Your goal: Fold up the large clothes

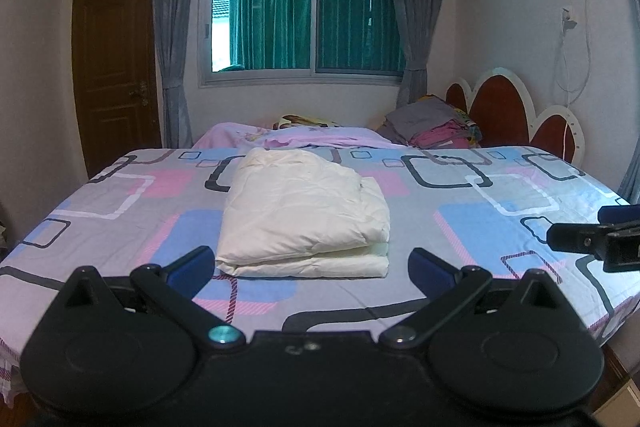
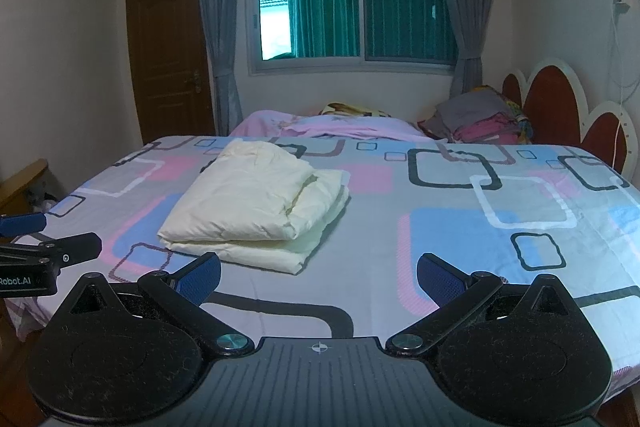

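A cream padded garment (image 1: pixel 304 215) lies folded into a thick rectangle on the patterned bed sheet (image 1: pixel 480 227). It also shows in the right wrist view (image 2: pixel 256 203), left of centre. My left gripper (image 1: pixel 312 267) is open and empty, held just in front of the bundle's near edge, apart from it. My right gripper (image 2: pixel 318 277) is open and empty, to the right of the bundle and nearer than it. The right gripper also shows at the right edge of the left wrist view (image 1: pixel 596 233). The left gripper shows at the left edge of the right wrist view (image 2: pixel 48 243).
A pink quilt (image 1: pixel 304 139) and a stack of folded clothes (image 1: pixel 436 127) lie at the far side of the bed. A red and white headboard (image 1: pixel 504 107) stands at the right. A window (image 1: pixel 300 7) with grey curtains and a brown door (image 1: pixel 116 67) are behind.
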Demonstrator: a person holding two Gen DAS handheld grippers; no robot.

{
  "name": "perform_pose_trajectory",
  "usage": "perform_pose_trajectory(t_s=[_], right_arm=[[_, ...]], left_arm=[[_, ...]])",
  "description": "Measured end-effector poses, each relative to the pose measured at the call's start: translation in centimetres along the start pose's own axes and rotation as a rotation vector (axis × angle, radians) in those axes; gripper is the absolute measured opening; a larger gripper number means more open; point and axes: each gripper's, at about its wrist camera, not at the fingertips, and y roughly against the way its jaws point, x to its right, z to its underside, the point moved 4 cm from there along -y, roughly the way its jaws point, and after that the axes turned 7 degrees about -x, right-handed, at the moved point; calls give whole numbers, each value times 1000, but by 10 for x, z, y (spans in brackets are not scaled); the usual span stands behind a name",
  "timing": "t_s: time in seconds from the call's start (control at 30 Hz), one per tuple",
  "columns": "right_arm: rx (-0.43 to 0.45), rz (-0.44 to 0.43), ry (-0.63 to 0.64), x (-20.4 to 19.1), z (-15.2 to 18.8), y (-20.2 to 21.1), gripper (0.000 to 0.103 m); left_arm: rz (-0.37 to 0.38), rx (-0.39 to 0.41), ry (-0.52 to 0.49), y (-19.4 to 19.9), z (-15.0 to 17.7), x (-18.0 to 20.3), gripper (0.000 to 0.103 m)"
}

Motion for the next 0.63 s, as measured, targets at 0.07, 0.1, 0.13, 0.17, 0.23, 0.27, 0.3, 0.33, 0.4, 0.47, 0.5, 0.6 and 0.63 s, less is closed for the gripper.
perform_pose_trajectory(t_s=[0.07, 0.1, 0.13, 0.17, 0.23, 0.27, 0.3, 0.33, 0.4, 0.47, 0.5, 0.6, 0.63], right_arm=[[2, -1, 1, 0, 0, 0, 103], [1, -1, 1, 0, 0, 0, 103], [1, -2, 1, 0, 0, 0, 103], [1, -3, 1, 0, 0, 0, 103], [1, -4, 2, -1, 0, 0, 103], [1, -5, 3, 0, 0, 0, 103], [1, -5, 3, 0, 0, 0, 103], [2, -5, 3, 0, 0, 0, 103], [3, -8, 3, 0, 0, 0, 103], [5, -7, 5, -1, 0, 1, 103], [5, -8, 7, -1, -1, 0, 103], [7, -11, 9, -2, -1, 0, 103], [7, -12, 9, -2, -1, 0, 103]], left_arm=[[1, 1, 5, 1, 0, 1, 103], [0, 1, 4, 1, -1, 1, 103], [-2, 2, 4, 1, 0, 1, 103], [-5, 3, 5, 1, 0, 2, 103], [-1, 5, 6, 2, -1, 2, 102], [-2, 10, 2, 2, -1, 1, 102], [0, 10, -3, 3, -1, 3, 102], [2, 10, -5, 3, 0, 4, 102], [-4, 14, 0, 3, 0, 3, 102], [-10, 13, 4, 2, 0, 2, 102], [-12, 14, 7, 2, 0, 1, 102], [-13, 17, 16, 2, 0, -1, 102], [-14, 18, 17, 2, -1, -1, 102]])
